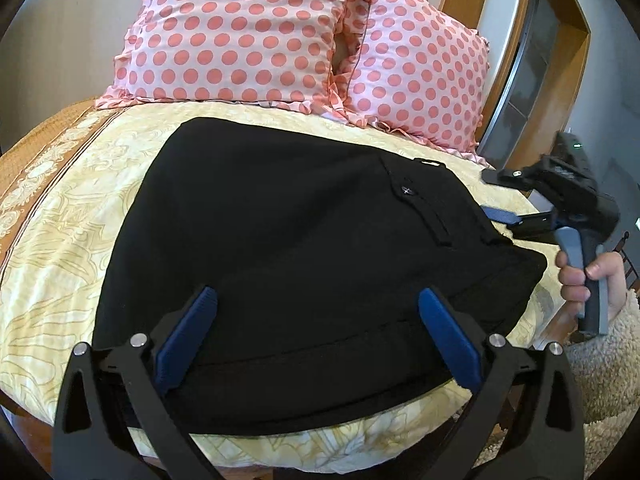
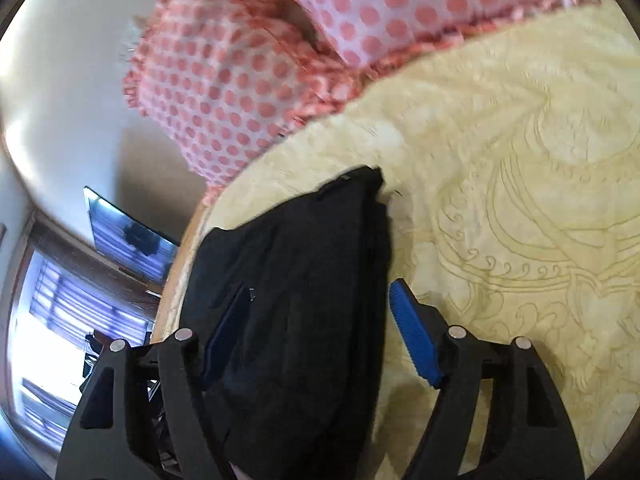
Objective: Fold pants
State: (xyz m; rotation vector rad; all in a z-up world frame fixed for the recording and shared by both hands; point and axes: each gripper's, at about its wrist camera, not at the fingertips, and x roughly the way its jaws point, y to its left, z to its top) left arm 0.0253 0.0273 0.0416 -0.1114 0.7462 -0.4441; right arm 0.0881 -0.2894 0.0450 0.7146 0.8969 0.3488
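The black pants (image 1: 304, 264) lie folded into a compact stack on the cream patterned bedspread (image 1: 68, 264). A back pocket with a button faces up. My left gripper (image 1: 320, 304) is open and hovers over the near edge of the stack, blue pads spread wide. My right gripper (image 1: 500, 216) shows at the stack's right edge, held by a hand. In the right wrist view the right gripper (image 2: 320, 304) is open, with the pants (image 2: 304, 280) between its blue pads and the bedspread (image 2: 520, 200) to the right.
Two pink polka-dot pillows (image 1: 240, 32) lean at the head of the bed. A wooden headboard and door frame (image 1: 560, 60) stand at the right. The bed's brown border (image 1: 48, 148) runs along the left. A wall-mounted screen (image 2: 128, 236) and a window show left in the right wrist view.
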